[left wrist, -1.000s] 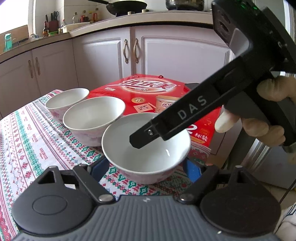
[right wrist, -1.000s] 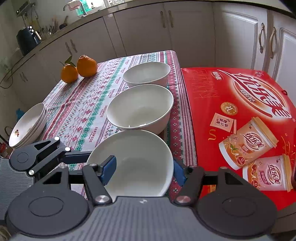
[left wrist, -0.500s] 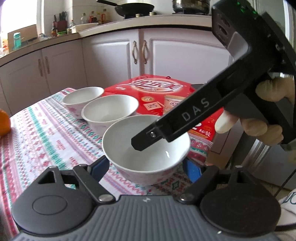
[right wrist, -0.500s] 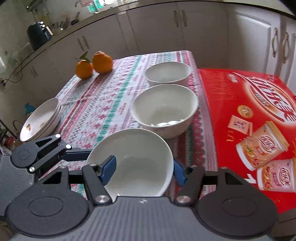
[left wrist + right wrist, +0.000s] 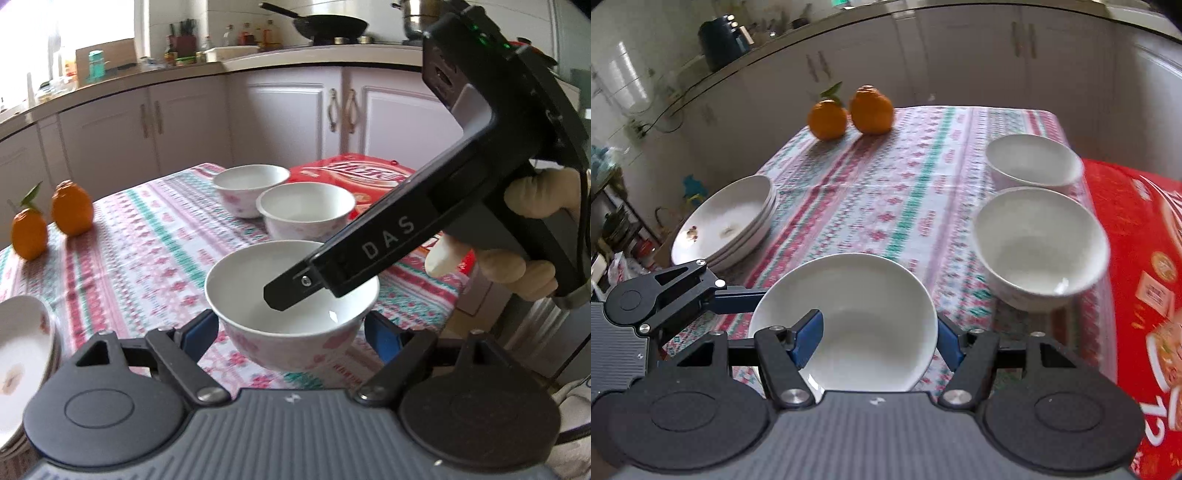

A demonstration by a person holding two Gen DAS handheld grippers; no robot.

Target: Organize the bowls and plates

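On striped tablecloth [image 5: 886, 192]: three bowls [image 5: 1039, 247], two oranges [image 5: 827, 120], one plate stack [image 5: 727, 221].

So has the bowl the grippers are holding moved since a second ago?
Yes. In the right wrist view the held bowl now sits farther left of the red box, nearer the plate stack.
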